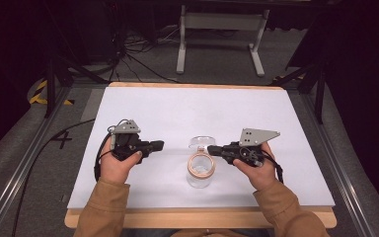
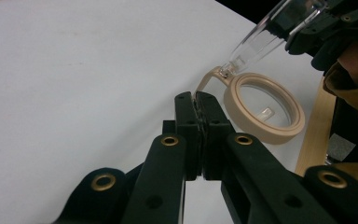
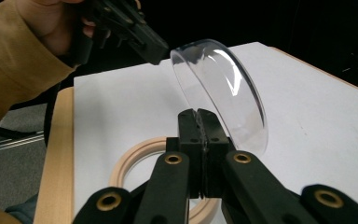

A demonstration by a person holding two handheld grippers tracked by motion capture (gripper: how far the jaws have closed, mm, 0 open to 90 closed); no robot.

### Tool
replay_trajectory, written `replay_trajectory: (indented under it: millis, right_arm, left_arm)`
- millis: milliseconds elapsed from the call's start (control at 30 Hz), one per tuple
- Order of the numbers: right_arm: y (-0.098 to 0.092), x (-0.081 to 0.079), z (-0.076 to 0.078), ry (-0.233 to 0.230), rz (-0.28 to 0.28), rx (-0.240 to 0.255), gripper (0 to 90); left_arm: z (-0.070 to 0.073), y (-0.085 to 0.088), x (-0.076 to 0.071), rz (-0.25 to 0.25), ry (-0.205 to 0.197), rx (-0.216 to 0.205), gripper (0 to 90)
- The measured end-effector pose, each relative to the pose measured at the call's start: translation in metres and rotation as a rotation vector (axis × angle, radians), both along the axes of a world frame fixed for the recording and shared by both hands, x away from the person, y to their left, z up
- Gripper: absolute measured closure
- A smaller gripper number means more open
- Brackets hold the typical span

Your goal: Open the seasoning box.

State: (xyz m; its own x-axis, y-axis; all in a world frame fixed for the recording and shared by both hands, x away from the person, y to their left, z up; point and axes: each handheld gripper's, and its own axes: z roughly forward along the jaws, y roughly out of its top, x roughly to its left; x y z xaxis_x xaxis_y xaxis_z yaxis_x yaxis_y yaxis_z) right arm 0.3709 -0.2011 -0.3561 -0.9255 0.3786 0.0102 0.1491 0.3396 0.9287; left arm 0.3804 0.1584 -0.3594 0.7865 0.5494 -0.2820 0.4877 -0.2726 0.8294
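Our right gripper (image 1: 211, 148) is clamped on the rim of the clear jar (image 1: 200, 144), tilting it. Its beige hinged lid (image 1: 201, 165) hangs open just below. Our left gripper (image 1: 161, 144), closed and empty, is near. Glass seems slick and fragile; we'd grip the lid's rim.

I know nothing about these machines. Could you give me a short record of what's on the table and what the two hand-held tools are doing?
Surface: white table
Thing in hand: clear jar with a beige ring lid, hinged open
Lid position: lying on the person's side of the jar
Left gripper: shut, nothing between its jaws, apart from the jar, pointing at it
Right gripper: shut, nothing between its jaws, tip at the jar's rim; contact cannot be told
Held by: a person's hands in tan sleeves
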Motion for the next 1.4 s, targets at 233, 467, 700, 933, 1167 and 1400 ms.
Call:
replay_trajectory:
  millis: [233, 467, 700, 933, 1167, 1400]
  right_arm:
    - [-0.002, 0.009, -0.002, 0.027, -0.051, 0.014, 90.0]
    - [-0.005, 0.011, -0.002, 0.035, -0.060, 0.029, 90.0]
    - [-0.006, 0.003, 0.006, 0.007, -0.038, 0.027, 90.0]
    - [-0.031, -0.001, 0.024, -0.017, -0.072, 0.042, 90.0]
    - [-0.051, 0.003, 0.029, -0.005, -0.122, 0.047, 89.6]
    - [-0.070, 0.009, 0.031, 0.001, -0.192, 0.045, 88.6]
  left_arm:
    - [-0.001, 0.007, -0.004, 0.019, 0.010, 0.001, 86.9]
    - [-0.002, 0.007, -0.003, 0.019, 0.010, 0.001, 85.8]
    - [0.000, 0.005, -0.003, 0.000, 0.010, -0.013, 81.9]
    - [0.004, 0.005, -0.004, -0.030, -0.011, -0.006, 77.1]
    - [0.005, 0.007, -0.004, -0.021, -0.007, 0.007, 75.6]
    - [0.005, 0.012, -0.002, 0.008, -0.006, 0.011, 74.1]
